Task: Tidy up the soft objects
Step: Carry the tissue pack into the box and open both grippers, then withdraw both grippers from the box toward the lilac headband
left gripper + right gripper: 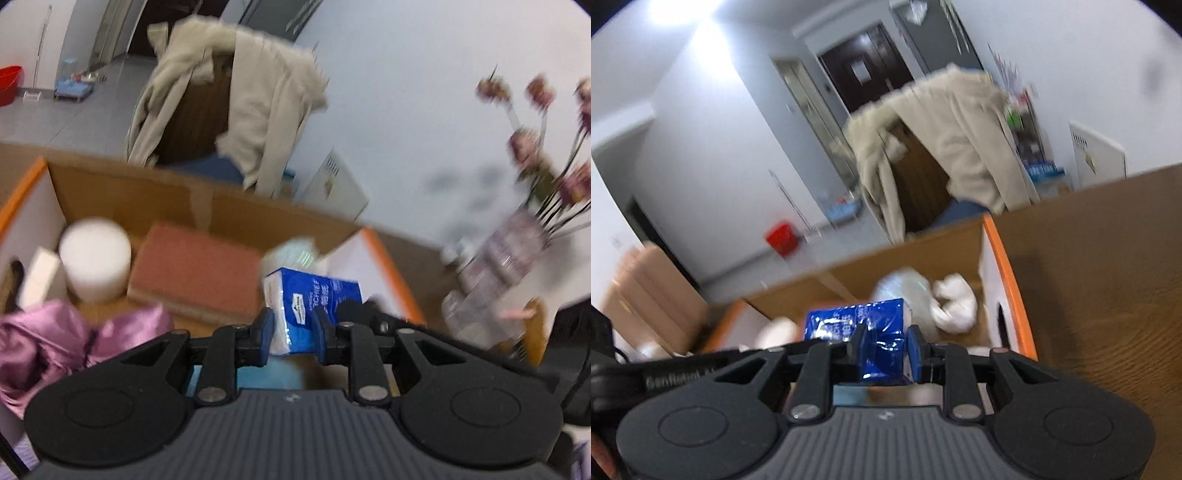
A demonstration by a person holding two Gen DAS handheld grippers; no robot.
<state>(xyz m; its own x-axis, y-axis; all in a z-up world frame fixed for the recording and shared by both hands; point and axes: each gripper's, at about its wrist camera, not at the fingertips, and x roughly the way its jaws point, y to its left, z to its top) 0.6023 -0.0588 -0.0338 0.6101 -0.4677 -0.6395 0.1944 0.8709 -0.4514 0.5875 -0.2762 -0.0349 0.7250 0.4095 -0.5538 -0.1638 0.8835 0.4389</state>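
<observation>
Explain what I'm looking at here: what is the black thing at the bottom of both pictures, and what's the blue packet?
Each picture comes from a camera on a hand-held grasping tool, looking along its two fingers. In the left view, the left tool pinches a blue tissue pack. In the right view, the right tool pinches what may be the same blue pack. Both point over a cardboard box holding a white roll, a reddish cushion and purple cloth. The pictures are blurred.

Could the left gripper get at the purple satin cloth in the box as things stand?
Probably not yet: the left gripper is shut on a blue tissue pack. The purple satin cloth lies uncovered in the cardboard box, otherwise open to approach.
</observation>
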